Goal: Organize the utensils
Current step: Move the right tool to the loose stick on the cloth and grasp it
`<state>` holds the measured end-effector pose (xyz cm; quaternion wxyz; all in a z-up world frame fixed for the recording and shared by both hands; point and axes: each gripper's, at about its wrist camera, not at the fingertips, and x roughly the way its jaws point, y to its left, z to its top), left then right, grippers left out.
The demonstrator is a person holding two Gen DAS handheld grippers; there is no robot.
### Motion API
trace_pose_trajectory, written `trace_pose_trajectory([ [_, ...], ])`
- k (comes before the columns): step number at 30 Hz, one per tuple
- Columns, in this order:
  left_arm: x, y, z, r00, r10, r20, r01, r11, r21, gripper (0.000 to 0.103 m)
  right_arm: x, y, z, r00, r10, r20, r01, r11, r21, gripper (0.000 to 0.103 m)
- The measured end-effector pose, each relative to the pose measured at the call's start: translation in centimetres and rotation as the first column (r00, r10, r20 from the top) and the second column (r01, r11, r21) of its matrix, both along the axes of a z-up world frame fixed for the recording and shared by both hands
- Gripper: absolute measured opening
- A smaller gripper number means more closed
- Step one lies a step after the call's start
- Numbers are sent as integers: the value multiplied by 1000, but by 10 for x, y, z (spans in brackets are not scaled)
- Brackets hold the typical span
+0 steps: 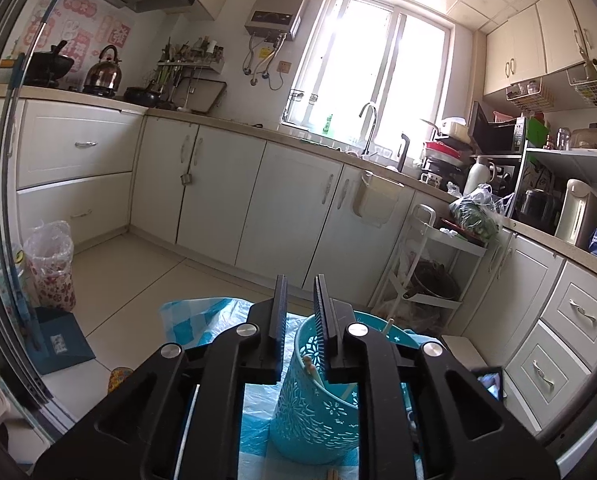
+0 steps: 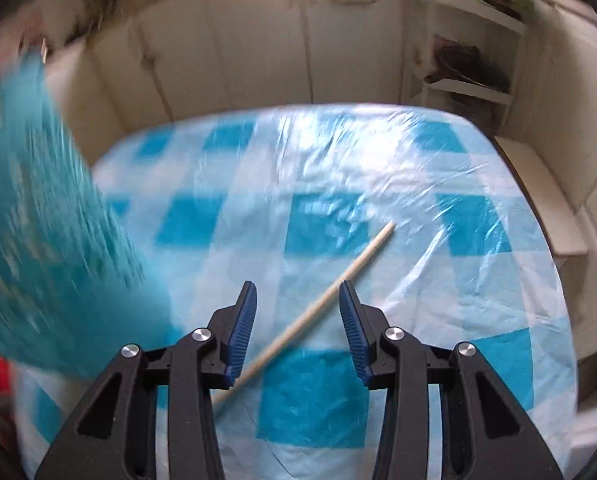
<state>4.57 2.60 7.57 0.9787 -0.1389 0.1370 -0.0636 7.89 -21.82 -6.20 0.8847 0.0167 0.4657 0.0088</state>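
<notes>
A teal perforated utensil holder (image 1: 314,400) stands on the blue-and-white checked table cover (image 1: 254,432), with chopsticks (image 1: 387,326) sticking out of it. My left gripper (image 1: 301,300) is above and just in front of the holder, its jaws a narrow gap apart and empty. In the right wrist view the holder (image 2: 46,240) is a blurred teal shape at the left. A single pale chopstick (image 2: 310,308) lies slantwise on the cover (image 2: 438,240). My right gripper (image 2: 297,292) is open, its blue pads astride the chopstick, not touching it.
Cream kitchen cabinets (image 1: 258,200) run round the room behind the table. A white trolley rack (image 1: 430,264) stands beyond the table's far right corner, and shows in the right wrist view (image 2: 470,60). A lined bin (image 1: 50,264) stands on the floor at left.
</notes>
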Motion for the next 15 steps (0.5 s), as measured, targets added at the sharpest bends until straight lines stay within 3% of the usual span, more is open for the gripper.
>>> trace_pose_trajectory([
  [3, 5, -2, -1, 1000, -13, -18, 13, 1000, 6, 20, -14, 9, -3, 996, 93, 7, -93, 996, -16, 43],
  [10, 17, -19, -6, 997, -50, -50, 52, 998, 31, 24, -39, 15, -6, 963, 260, -70, -261, 965, -9, 15],
  [15, 22, -26, -10, 996, -61, -68, 64, 997, 41, 27, -66, 18, -1, 920, 372, -122, -375, 927, -3, 13],
])
